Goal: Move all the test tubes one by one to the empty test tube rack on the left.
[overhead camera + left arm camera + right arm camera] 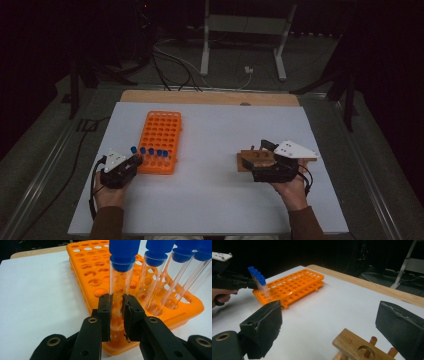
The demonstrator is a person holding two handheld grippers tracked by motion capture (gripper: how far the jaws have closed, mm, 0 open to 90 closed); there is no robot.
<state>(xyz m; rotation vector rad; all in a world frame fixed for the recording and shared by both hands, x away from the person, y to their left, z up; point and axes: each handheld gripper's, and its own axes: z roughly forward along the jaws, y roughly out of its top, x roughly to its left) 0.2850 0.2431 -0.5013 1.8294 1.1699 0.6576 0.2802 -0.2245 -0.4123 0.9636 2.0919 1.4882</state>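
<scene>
An orange tube rack (161, 131) lies on the white table top at the left. Several clear tubes with blue caps (152, 152) stand in its near row. My left gripper (136, 161) is shut on the leftmost tube (121, 285), low on the glass, with the tube's foot still in its hole in the rack (92, 267). Its neighbours (152, 277) stand just to the right. My right gripper (255, 162) rests open at a small wooden stand (252, 156). The stand (354, 345) sits low between the wide-apart pads (265, 325), untouched.
The white sheet (215, 200) covers a wooden board whose far edge (210, 97) shows. Past the table are cables (170, 65) and a white metal frame (245, 30) on the floor. Most rack holes (292, 287) hold nothing.
</scene>
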